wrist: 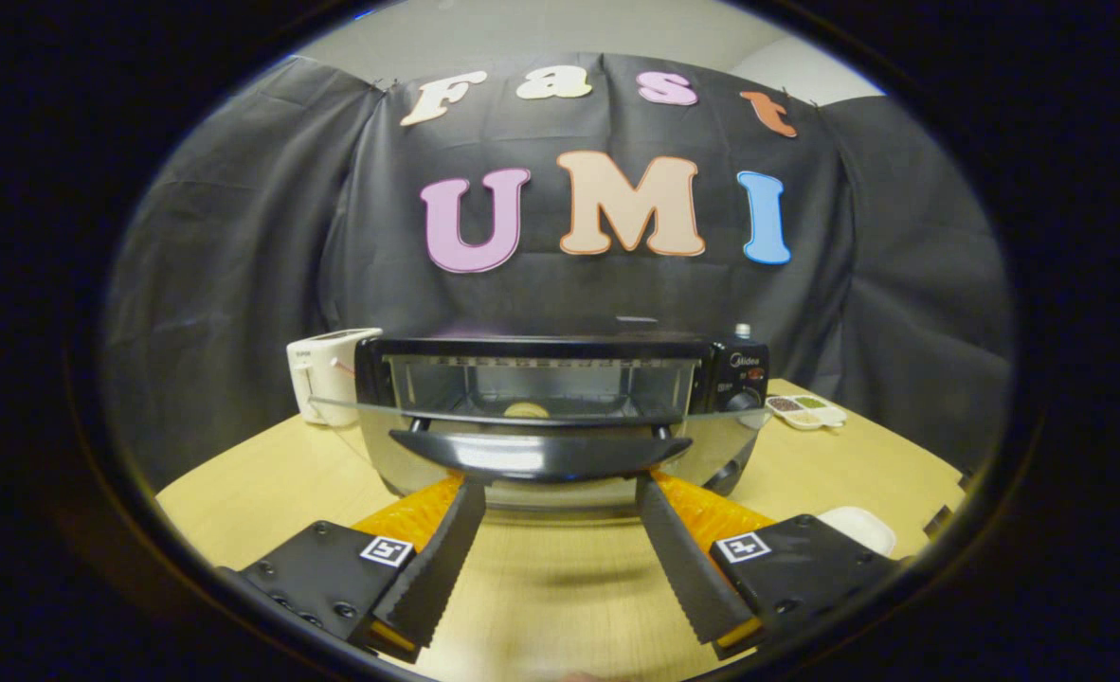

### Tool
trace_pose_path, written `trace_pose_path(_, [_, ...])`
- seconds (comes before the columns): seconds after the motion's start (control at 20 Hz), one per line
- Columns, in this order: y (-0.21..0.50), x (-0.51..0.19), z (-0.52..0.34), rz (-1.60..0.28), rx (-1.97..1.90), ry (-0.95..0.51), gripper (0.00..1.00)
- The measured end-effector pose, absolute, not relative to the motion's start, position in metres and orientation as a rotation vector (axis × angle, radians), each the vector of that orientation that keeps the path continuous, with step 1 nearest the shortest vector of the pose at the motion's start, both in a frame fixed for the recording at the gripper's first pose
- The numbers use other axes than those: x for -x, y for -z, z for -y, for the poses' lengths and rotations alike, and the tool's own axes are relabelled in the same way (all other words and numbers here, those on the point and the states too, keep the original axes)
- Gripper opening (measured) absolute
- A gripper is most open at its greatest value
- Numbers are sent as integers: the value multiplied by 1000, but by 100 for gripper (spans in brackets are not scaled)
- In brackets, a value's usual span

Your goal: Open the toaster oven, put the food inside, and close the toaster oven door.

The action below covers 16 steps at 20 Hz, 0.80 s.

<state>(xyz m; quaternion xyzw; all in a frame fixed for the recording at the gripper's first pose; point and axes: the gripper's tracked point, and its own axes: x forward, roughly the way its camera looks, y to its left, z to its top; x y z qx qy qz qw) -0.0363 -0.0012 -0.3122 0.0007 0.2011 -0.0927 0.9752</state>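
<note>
Directly ahead of the gripper (552, 493) sits the oven (560, 398), its glass door (541, 417) dropped open and level, the door handle (539, 453) just above the fingertips (470, 497). Both fingers are spread wide, holding nothing, their tips under the handle's ends. Inside, beyond the door, lies a small round food (526, 410) piece on the rack. Left of the oven stands a white toaster (325, 371); to the right, a small dish (804, 410) on the table (266, 474).

tool (552, 493): serrated fingers, screwed plates bearing square tag markers.
</note>
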Motion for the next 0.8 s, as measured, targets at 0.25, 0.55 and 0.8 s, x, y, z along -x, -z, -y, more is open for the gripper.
trace_pose_path(0.25, [300,16,13,-351,15,204,100])
trace_pose_path(0.55, [295,-14,25,-317,27,227,100])
trace_pose_path(0.8, [302,-38,31,-334,38,233,100])
